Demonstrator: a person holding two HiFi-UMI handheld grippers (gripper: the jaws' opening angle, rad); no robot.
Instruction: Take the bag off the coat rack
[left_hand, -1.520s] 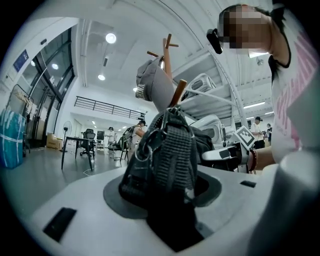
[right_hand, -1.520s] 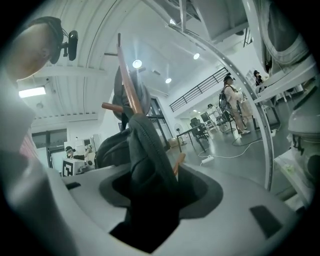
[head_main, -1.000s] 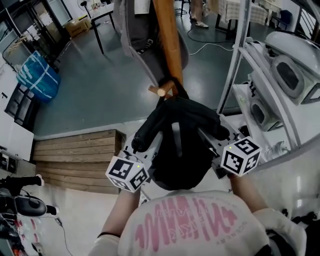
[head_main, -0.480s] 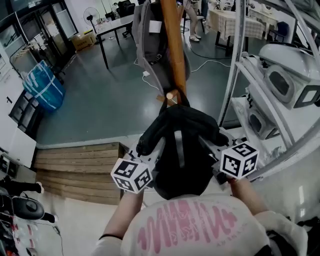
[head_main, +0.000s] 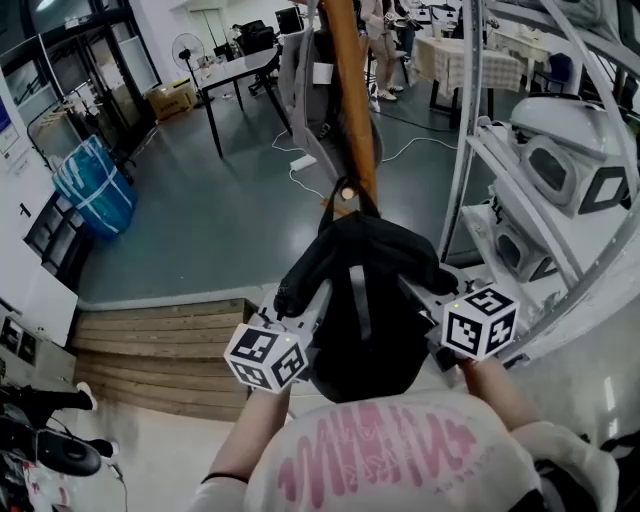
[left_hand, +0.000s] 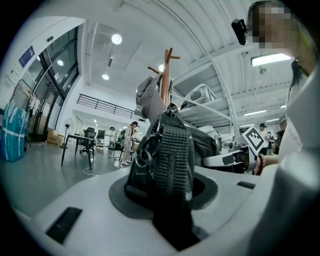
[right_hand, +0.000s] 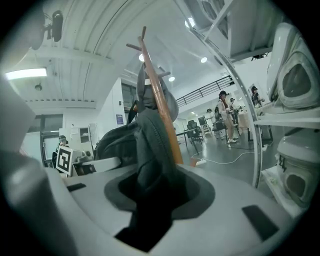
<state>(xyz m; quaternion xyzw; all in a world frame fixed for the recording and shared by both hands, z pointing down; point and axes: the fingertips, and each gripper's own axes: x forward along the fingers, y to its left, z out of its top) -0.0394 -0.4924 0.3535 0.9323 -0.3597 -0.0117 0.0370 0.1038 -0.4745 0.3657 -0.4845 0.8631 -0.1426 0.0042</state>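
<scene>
The black bag (head_main: 365, 290) hangs low on the coat rack (head_main: 350, 90), a slanting wooden pole, directly in front of the person's chest. Its top loop (head_main: 350, 200) sits around the end of a short peg (head_main: 347, 192), though it is not clear whether the loop rests its weight there. The left tool (left_hand: 172, 195) is clamped on a woven strap (left_hand: 175, 145) at the bag's left side, and the webbing and a metal ring are bunched up in the slot between its jaws. The right tool (right_hand: 150, 200) is clamped on a padded strap (right_hand: 152, 145) at the bag's right side, and the dark fabric fills the gap between its jaws. Both tools point roughly level towards the pole, one at each side of the bag, with their marker cubes nearest the person. In the head view the bag's body bulges between the two tools and hides most of their tips. Higher on the same pole hangs a grey bag (head_main: 300, 60), well above the black one. A metal shelf (head_main: 470, 130) holding white machines stands just to the right of the rack. A wooden step (head_main: 160, 320) lies on the floor to the lower left, and a blue sack (head_main: 95, 185) sits well beyond it by the wall.
</scene>
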